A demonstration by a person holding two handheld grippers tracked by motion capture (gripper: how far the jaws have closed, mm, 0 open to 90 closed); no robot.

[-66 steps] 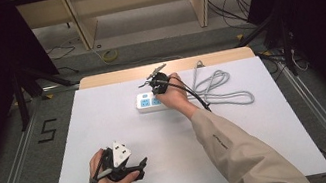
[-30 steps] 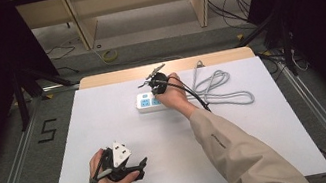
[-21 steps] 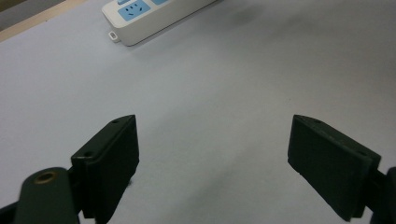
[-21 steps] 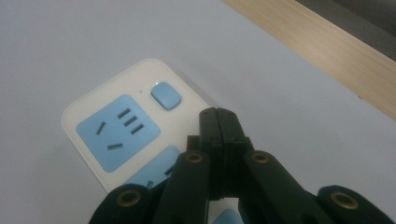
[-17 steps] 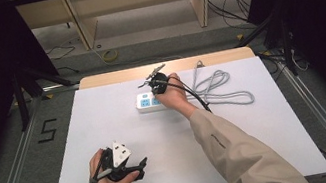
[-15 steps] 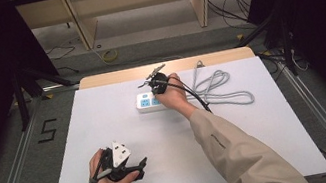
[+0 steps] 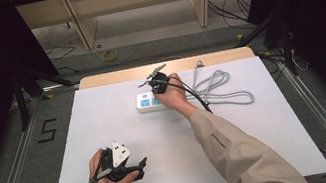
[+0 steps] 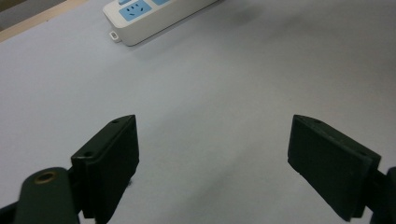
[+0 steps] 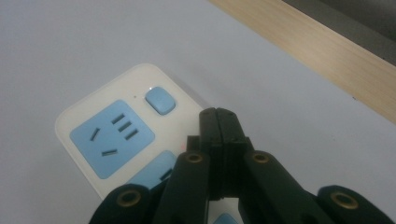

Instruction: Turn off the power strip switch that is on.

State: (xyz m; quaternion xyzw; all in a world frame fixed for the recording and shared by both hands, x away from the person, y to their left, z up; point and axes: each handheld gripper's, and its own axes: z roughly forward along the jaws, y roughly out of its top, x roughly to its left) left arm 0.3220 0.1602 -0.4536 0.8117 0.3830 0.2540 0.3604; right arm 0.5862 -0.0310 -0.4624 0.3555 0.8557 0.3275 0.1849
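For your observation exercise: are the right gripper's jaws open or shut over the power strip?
Shut. In the right gripper view, the right gripper has its two black jaws pressed flat together, nothing between them, tips over the power strip beside a blue button.

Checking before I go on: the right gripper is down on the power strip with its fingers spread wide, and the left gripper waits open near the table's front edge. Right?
Not quite. The right gripper is down on the power strip, but its fingers are closed together, as the right gripper view shows. The left gripper does wait open near the front edge of the table.
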